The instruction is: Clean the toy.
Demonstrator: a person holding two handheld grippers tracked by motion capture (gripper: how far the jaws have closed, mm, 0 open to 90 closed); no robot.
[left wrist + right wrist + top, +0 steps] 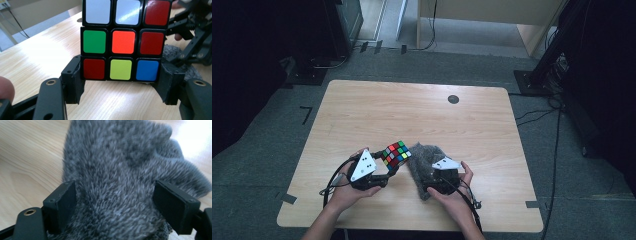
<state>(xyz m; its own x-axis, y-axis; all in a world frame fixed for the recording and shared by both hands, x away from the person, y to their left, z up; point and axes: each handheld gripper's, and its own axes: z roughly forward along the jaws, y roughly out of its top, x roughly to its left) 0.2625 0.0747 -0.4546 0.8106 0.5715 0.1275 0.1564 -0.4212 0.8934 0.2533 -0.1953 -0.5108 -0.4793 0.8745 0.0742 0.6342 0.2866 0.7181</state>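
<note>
Pinching the bottom row of the scrambled multicoloured plastic puzzle cube (122,41) between the closed-in jaws of the left gripper (390,166), near the front edge of the pale wood-grain table (412,110) and left of centre, seemingly tipped and raised a little off the surface. Squeezing on flat opposite faces rather than on corners, and judging the glossy tiles and hard black frame as offering little friction.

Just to the right, standing the right gripper (117,200) wide over the dark grey fuzzy cloth (120,157), which lies bunched on the table beside the cube, with one jaw on each flank of the pile and nothing pinched yet. Sinking deep enough to be catching a real fold, not only the fur tips, before closing. Treating the soft, springy pile as apt to be sliding out of a shallow bite. Guarding against snagging the trailing cable in the heap while lowering.

Farther off, crossing smooth, matte, bare wood-look board with rounded corners, and ending at a small black round mark (453,99) near the far edge, well apart from the work.
</note>
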